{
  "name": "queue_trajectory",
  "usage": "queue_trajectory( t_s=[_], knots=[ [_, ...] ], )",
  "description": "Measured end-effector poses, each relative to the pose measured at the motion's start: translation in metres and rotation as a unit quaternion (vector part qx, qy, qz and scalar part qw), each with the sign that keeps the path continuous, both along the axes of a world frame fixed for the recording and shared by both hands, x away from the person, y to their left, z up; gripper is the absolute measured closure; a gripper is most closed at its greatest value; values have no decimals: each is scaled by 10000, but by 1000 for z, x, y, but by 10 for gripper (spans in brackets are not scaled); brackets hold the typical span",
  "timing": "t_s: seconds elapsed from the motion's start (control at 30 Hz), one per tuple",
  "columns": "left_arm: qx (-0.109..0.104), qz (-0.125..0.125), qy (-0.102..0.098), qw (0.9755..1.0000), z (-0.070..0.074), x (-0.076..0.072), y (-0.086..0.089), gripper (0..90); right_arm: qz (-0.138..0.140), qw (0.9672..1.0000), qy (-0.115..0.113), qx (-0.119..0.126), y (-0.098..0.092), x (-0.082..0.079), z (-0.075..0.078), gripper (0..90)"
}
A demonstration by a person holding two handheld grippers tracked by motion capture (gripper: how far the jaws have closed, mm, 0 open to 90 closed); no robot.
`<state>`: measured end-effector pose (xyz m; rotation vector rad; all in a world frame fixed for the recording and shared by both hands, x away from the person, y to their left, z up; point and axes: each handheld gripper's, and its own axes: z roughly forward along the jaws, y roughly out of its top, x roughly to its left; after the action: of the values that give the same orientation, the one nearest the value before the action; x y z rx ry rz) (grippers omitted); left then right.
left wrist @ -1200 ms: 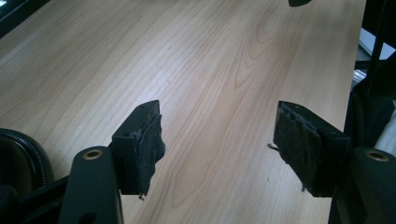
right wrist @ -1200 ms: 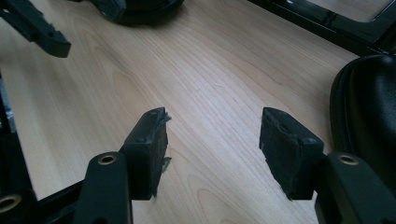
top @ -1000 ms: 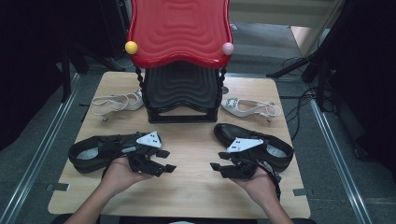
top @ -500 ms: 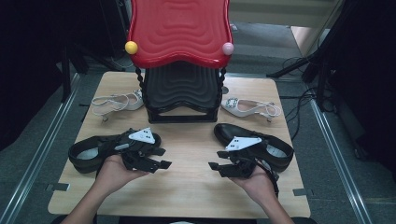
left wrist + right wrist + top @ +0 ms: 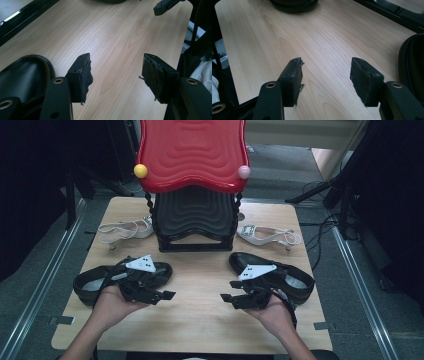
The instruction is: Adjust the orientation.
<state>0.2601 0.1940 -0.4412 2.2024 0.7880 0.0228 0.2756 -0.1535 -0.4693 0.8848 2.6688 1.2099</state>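
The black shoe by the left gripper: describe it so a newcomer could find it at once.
Start at the red and black wavy rack at the table's far edge. Come toward the person on the left side, past the white strappy sandal. There lies the black shoe, under the left gripper. It is dark and closed, unlike the pale sandal, and sits opposite its twin, the right black shoe.

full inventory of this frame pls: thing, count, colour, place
black shoe: 2, black, one near the table's left edge, one near its right edge
sandal: 2, pale, back left and back right beside the rack
rack: 1, black lower shelf and red top shelf, back centre
knob: 2, yellow and pink, on the red shelf's front corners
table: 1, light wood
left gripper: 1, black, jaws open, nothing between
right gripper: 1, black, jaws open, nothing between
hand: 2, left, right
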Motion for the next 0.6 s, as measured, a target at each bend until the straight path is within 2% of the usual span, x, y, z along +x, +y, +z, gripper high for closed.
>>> queue_trajectory(
  t_s=[0.07,0.17,0.23,0.27,0.33,0.53,0.6],
  knots=[
    [34,6,20,10000,2,-1,5,405,143,9999,33,-28,-1,1,0,507],
    [54,58,48,10000,5,-2,14,398,233,9994,257,67,1,6,-1,498],
    [50,97,68,9999,6,-3,16,398,224,9994,256,62,1,6,-1,487],
    [94,110,68,9999,7,-3,18,398,221,9996,147,-27,2,7,-1,454],
    [96,144,45,9998,10,-4,23,400,222,9997,117,-46,3,7,-1,453],
    [175,263,33,9995,17,-7,42,404,189,9997,129,-99,3,10,-3,444],
    [136,344,72,9993,18,-7,49,405,191,9996,152,-123,3,10,-4,444]
  ],
)
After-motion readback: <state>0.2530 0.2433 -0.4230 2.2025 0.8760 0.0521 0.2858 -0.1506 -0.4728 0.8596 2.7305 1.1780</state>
